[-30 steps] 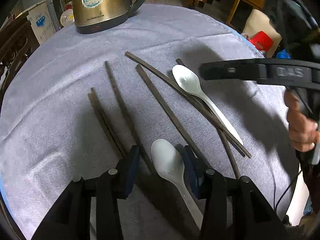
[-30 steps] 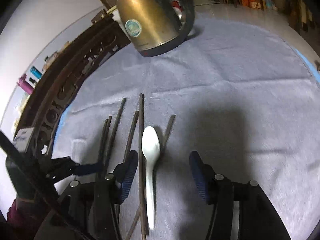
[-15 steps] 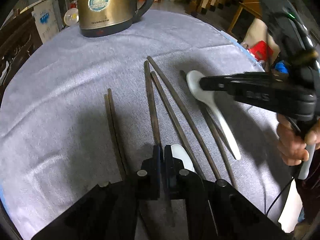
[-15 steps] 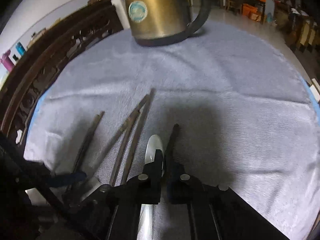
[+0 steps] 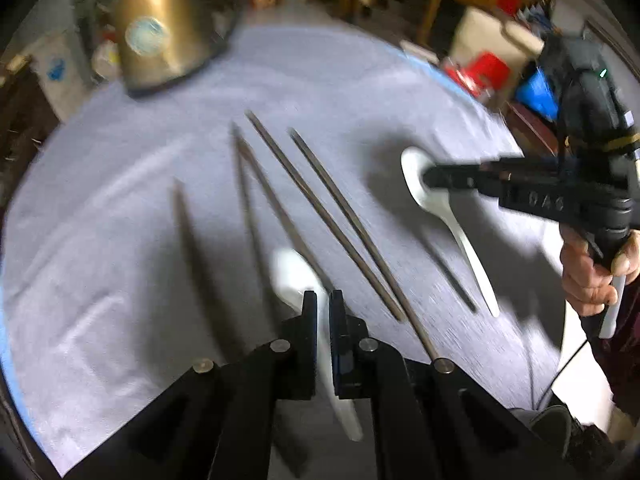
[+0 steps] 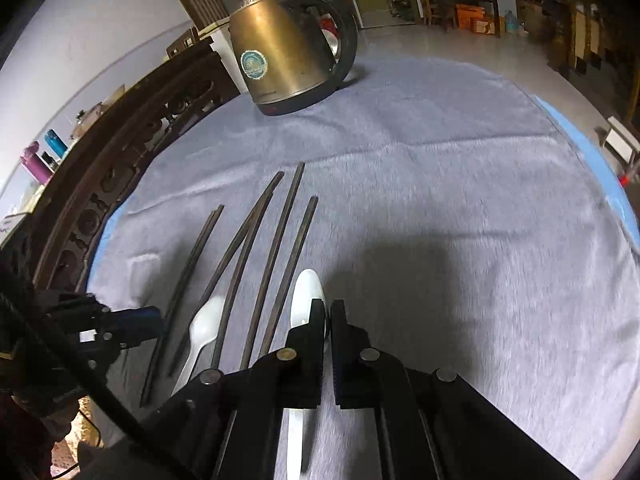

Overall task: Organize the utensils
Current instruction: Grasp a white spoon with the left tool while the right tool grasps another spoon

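Utensils lie spread on a grey cloth [image 6: 460,200] covering the round desk: dark chopsticks [image 6: 276,248] fanned out lengthwise, plus two white spoons; left wrist view is motion-blurred, right wrist view sharper.

Left gripper [image 5: 323,308]: fingers nearly together, clamped on the handle of the near white spoon [image 5: 294,272]; spoon bowl points away from the camera, handle runs back between the pads and out below them; chopsticks [image 5: 332,220] lie on both sides of it; whether it is lifted off the cloth cannot be told.

Right gripper [image 6: 328,316]: fingers likewise nearly together, clamped on the neck of the second white spoon [image 6: 306,292]; bowl shows just beyond the fingertips, handle passes back under the gripper; nearest chopstick lies just to its left, alongside.

Cross-check: in the left wrist view the right gripper [image 5: 430,178] enters from the right, tip over the bowl of the second white spoon [image 5: 432,200], held by a bare hand [image 5: 592,272]; in the right wrist view the left gripper [image 6: 154,316] shows at lower left, with the near white spoon [image 6: 202,332] lying among the chopsticks.

Gold electric kettle [image 6: 288,52] with dark handle stands upright at the far side of the desk, well apart from the utensils; carved dark wooden furniture [image 6: 120,160] lies beyond the left edge.
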{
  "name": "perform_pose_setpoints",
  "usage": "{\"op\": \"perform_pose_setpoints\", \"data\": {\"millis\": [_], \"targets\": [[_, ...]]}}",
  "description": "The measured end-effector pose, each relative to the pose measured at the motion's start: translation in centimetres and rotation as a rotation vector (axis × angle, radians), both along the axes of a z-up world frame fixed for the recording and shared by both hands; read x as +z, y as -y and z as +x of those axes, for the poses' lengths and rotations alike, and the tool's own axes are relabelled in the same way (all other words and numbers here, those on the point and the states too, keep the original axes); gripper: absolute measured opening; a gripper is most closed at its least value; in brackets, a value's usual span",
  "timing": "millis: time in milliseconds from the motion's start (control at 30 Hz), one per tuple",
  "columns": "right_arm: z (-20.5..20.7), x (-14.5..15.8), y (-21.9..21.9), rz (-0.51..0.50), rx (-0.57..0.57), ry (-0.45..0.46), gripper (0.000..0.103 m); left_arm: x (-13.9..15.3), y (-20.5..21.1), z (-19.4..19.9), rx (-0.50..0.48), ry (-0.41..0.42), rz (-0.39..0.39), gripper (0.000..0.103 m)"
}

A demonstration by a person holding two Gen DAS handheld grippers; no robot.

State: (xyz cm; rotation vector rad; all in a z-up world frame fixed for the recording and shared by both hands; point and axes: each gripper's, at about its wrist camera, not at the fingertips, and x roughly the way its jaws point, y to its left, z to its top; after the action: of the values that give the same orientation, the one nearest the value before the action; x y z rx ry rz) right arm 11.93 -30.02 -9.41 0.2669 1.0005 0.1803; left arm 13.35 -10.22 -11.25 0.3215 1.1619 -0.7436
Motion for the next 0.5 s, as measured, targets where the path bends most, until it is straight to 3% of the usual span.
{"op": "perform_pose_setpoints", "data": {"millis": [100, 200, 300, 367, 500], "targets": [[-0.9, -0.2, 0.3, 0.014, 0.002, -0.005, 0.003, -1.5, 0.4, 0.0, -0.020, -0.068, 0.014, 0.005], [-1.3, -0.5, 0.6, 0.030, -0.002, -0.014, 0.003, -2.6, -0.2, 0.9, 0.025, -0.119, 0.023, 0.005], [-1.3, -1.0, 0.8, 0.058, 0.008, -0.027, 0.003, -2.3, -0.9, 1.5, 0.059, -0.100, 0.012, 0.013], [-1.2, -1.3, 0.6, 0.059, 0.023, -0.032, 0.003, -2.2, -1.0, 1.9, 0.059, -0.094, 0.011, 0.020], [-1.0, -1.7, 0.1, 0.060, 0.045, -0.044, 0.003, -1.6, -0.3, 2.3, 0.062, -0.035, 0.051, 0.052]]}}
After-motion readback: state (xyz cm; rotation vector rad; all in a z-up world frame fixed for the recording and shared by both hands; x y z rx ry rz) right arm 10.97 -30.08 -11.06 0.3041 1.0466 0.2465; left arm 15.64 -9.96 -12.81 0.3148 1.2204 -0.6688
